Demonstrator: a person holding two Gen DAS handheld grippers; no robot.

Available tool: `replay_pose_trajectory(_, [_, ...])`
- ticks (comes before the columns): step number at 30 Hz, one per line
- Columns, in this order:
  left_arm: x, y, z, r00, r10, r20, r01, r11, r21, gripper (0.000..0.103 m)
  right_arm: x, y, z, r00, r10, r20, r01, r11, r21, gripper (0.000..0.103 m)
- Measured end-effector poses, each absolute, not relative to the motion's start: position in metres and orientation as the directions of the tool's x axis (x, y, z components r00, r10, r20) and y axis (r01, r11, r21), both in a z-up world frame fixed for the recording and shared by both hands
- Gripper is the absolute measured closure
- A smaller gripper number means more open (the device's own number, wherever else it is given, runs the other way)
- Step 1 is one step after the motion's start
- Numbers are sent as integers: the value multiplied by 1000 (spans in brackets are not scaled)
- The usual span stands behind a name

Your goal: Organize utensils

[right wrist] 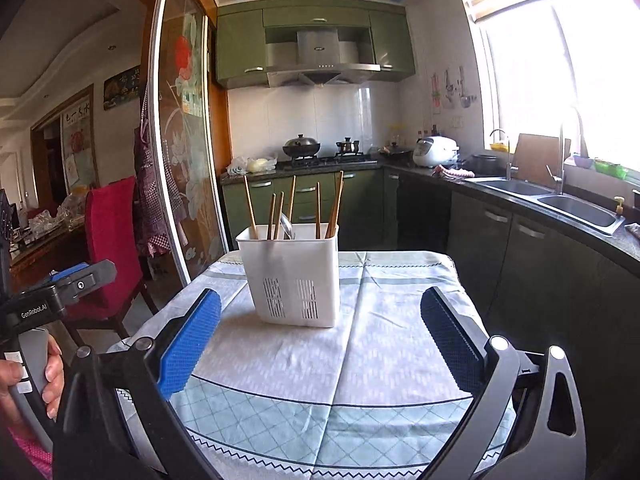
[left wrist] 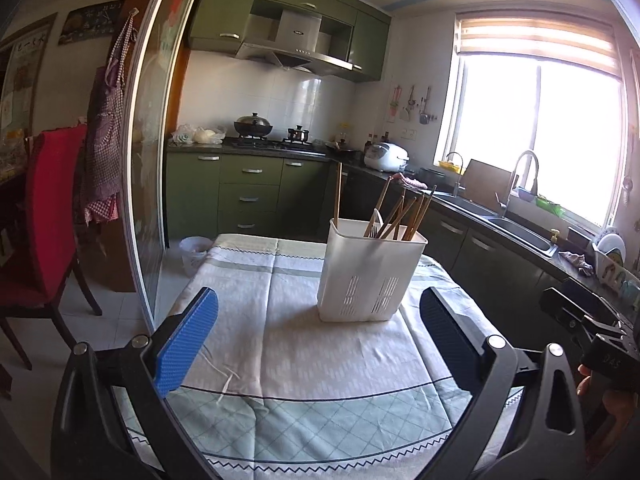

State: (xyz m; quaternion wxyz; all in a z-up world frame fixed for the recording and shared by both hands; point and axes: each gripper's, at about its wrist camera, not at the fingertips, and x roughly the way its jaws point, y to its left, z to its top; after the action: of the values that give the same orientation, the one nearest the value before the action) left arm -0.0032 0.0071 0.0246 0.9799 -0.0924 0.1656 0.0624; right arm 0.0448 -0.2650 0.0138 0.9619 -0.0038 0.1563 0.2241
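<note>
White plastic caddy (left wrist: 370,276) of chopsticks (left wrist: 404,216) on checked tablecloth (left wrist: 304,360), both tongs (left wrist: 320,336) (right wrist: 320,340) wide open, empty.

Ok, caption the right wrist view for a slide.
Open right gripper faces white utensil holder of chopsticks on clothed table.

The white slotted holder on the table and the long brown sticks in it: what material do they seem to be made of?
White slotted holder: probably moulded plastic, smooth and matte, with clean vent slots cut low in its wall. Long brown sticks: likely wood or bamboo chopsticks, tan and dull, though no grain is visible.
</note>
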Motion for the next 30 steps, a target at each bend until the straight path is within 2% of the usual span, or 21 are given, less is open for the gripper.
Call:
replay_pose_trajectory(6, [-24,-3,22,930,124,-345,-173,978,-113,7,23,-273,9,856,419,-302,-421,905,60,5])
replay_pose_trajectory(12, [-29,-9,19,923,86,-374,-145,980,-134,7,18,-281,3,862,396,-317,-402,914,49,5])
replay_pose_trajectory(30, [-39,-16,22,928,66,-366,-123,983,-136,7,8,-287,9,868,392,-303,-400,916,40,5])
